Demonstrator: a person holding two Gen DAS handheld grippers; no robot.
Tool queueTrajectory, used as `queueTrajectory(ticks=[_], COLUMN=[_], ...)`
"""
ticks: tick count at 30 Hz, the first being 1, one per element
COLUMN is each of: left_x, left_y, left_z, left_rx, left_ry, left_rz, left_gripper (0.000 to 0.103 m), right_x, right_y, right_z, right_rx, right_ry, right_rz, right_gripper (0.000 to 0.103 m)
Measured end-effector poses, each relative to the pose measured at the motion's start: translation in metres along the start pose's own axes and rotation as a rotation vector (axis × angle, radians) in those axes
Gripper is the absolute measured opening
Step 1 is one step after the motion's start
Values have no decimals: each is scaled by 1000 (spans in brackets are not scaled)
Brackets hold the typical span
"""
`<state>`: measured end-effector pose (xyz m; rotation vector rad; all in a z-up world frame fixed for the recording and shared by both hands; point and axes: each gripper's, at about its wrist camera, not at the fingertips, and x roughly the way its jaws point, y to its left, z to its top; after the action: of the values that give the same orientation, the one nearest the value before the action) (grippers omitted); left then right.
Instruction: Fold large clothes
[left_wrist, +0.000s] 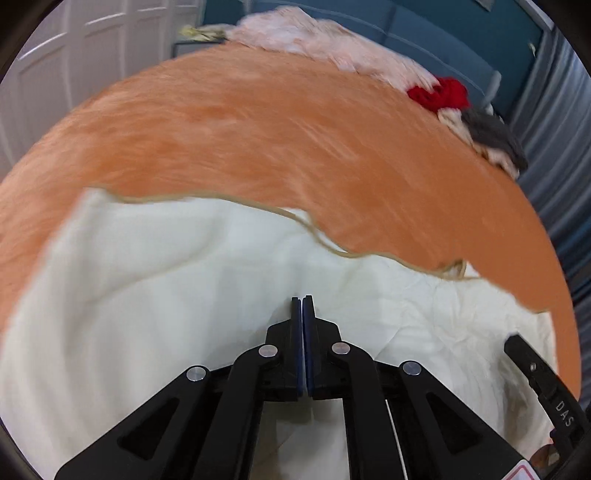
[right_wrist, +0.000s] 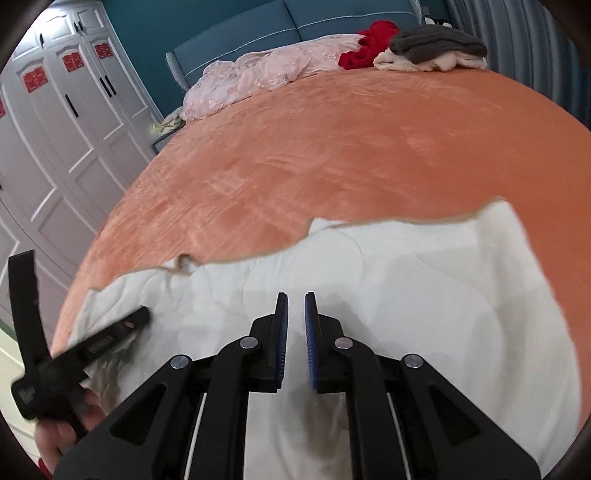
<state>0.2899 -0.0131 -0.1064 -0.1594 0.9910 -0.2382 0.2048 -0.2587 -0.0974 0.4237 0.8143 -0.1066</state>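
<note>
1. Lying spread over the near part of the orange bedspread (right_wrist: 332, 147) is the white garment (right_wrist: 369, 277), a large pale cloth with a thin tan edge running along its far border.
2. The left gripper (left_wrist: 302, 301) hangs above the white garment, pointing down at it; its blue-faced pads stand almost together with only a hairline gap, and no cloth shows between them.
3. The right gripper (right_wrist: 295, 299) also points down over the garment — its pads stand a narrow slot apart, and the white cloth seen through the slot lies below rather than between them, so it holds nothing.
4. In the right wrist view the left gripper shows at the near left, blurred, its tip over the garment's left corner, with a hand (right_wrist: 62, 424) wrapped around its handle.
5. In the left wrist view the tip of the right gripper shows at the near right edge, over the garment's right side.
6. The garment's far edge is wavy, with a small crumpled tan loop (right_wrist: 184, 263) toward its left end; beyond it the bedspread is bare up to the far end.
7. At the far end lie a pink crumpled cover (right_wrist: 258, 77), a red cloth (right_wrist: 369, 44) and a grey knit item (right_wrist: 436, 44) on a cream one — all well apart from both grippers.
8. White wardrobe doors (right_wrist: 55, 129) stand at the left and a blue headboard (right_wrist: 258, 29) at the far side.
</note>
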Motion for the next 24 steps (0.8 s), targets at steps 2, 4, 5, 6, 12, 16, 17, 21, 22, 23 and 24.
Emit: queueTrajectory(ticks=[2,4,5,6,12,16,17,21,22,23,24], left_x=[-23,-49,-62,-76,-124,-123,-123,-126,-123,-117,-114], left_y=[18,44,58,73,135,160,162,160,161,164,165], left_z=[-4,-14,-20,-27,-64,-85,-90,-104,-106,-109,-114], left_rx=[-21,-83,-124,-162,-310,-407,-421,-467,-485,-509,-528], left_ry=[-1,-10,-22,-30,-30,20,28,25,43,63,76], left_rz=[14,-4,-1,3,7,-46,-44,-51,-53,-58,-62], left_gripper=[15,33,37,37,49,50,50,50,50,50,50], right_x=[-12,-20,-22,-25,-31,-28,-28,-27,-27,-24,-25], right_y=[4,16,23,27,61,67,68,67,66,65,64], right_z=[-9,-22,-29,-37,-76,-86,-88,-94,-96,-98,-100], right_rx=[-32,-80,-99,-110,-150,-137,-138,-133,-133,-129,-124], right_ry=[31,71,90,103,163,180,181,198,202,208,210], right_rz=[21,42,54,64,118,114,109,96,95,91,91], right_gripper=[10,11,11,11,11,11,11,11,11,11,11])
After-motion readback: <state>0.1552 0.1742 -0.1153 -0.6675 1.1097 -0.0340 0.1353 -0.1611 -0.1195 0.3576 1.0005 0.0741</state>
